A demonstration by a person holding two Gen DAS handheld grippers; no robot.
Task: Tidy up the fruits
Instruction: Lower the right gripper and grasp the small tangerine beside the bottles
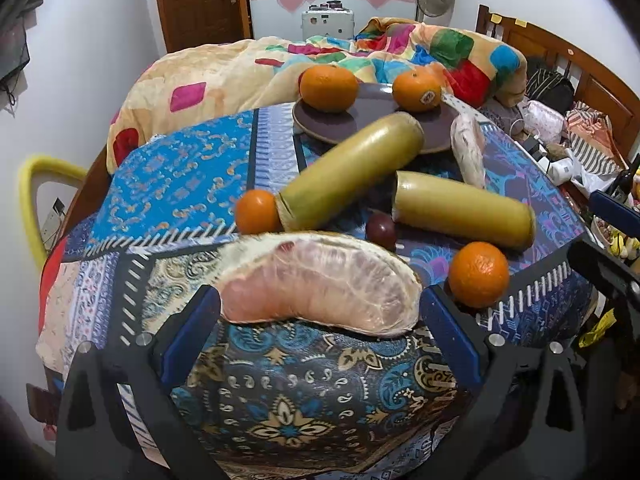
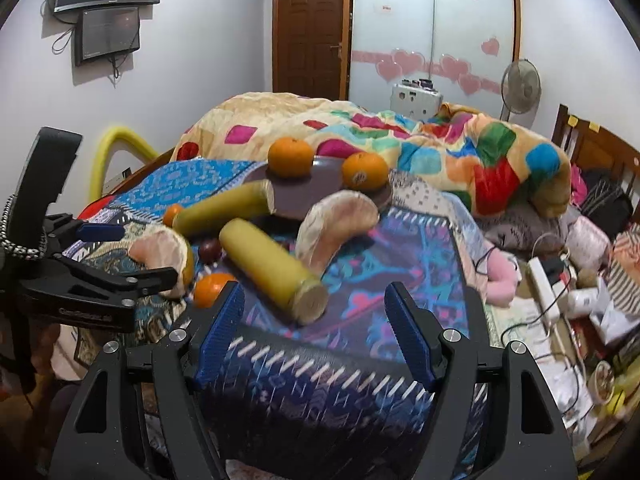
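- Left wrist view: your left gripper (image 1: 320, 312) stands at its widest, blue pads (image 1: 192, 328) flanking the near pomelo segment (image 1: 320, 284) without pressing it. The segment lies on the patterned cloth (image 1: 304, 392) at 6 o'clock of the fruit spread.
- Judgement: centre the jaws on the thick middle and close slowly. The membrane looks thin and the pulp soft; a hard squeeze would likely burst it.
- At 11 o'clock of that segment, a small orange (image 1: 258, 211) touches the end of one sugarcane piece (image 1: 352, 170): smooth, waxy, cylindrical, prone to roll.
- At 12 o'clock, the brown plate (image 1: 376, 100) carries two oranges, apparently the sorting target.
- At 3 o'clock, another orange (image 1: 478, 274) sits just beside the right-hand pad; keep clear or it rolls.
- Right wrist view: your right gripper (image 2: 316, 332) is partly spread and empty, only cloth between its pads.
- At its 12 o'clock, the second sugarcane piece (image 2: 272, 268) shows a fibrous cut end; grip across the barrel.
- At 1 o'clock, the far pomelo segment (image 2: 338, 228) leans near the plate rim.
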